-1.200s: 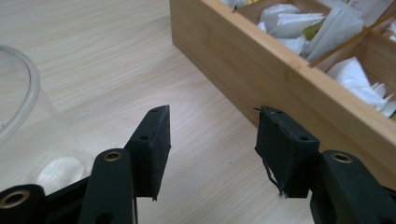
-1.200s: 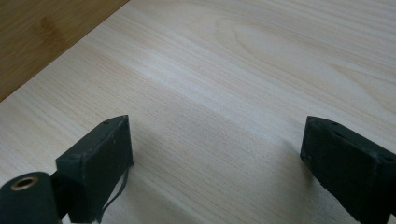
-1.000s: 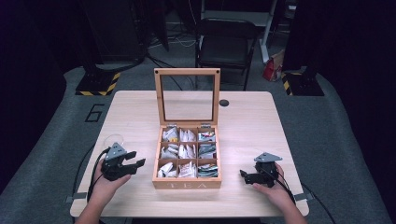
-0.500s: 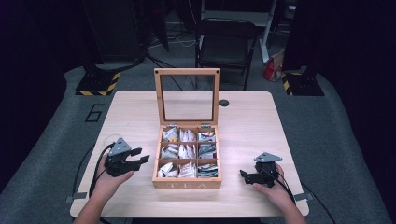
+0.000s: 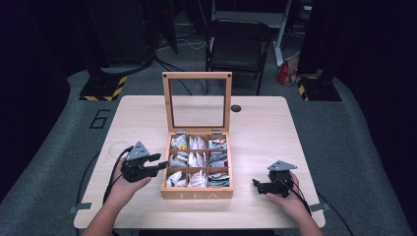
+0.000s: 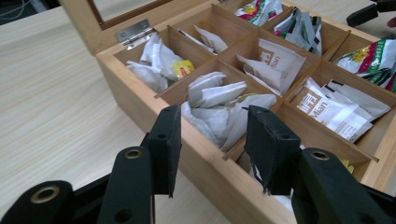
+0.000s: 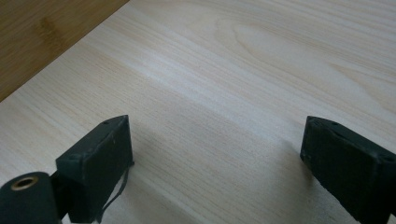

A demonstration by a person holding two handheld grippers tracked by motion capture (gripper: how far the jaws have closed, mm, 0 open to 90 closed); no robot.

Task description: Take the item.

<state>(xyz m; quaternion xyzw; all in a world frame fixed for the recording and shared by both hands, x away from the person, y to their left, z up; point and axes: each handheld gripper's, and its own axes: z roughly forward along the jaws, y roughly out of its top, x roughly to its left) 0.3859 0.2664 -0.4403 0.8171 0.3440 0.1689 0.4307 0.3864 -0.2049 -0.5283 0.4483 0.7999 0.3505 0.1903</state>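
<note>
Now the left gripper (image 5: pixel 160 161) hovers at the tea box (image 5: pixel 197 192) — jaws spread over white tea bags (image 6: pixel 219 105). Right gripper (image 5: pixel 257 186) rests on the surface (image 5: pixel 265 128) — jaws wide apart.

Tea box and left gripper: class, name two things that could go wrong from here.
1. The left gripper straddles the tea box wall with open jaws; closing could pinch wood instead of a sachet.
2. The white sachets lie loosely piled, so several may lift together.
</note>
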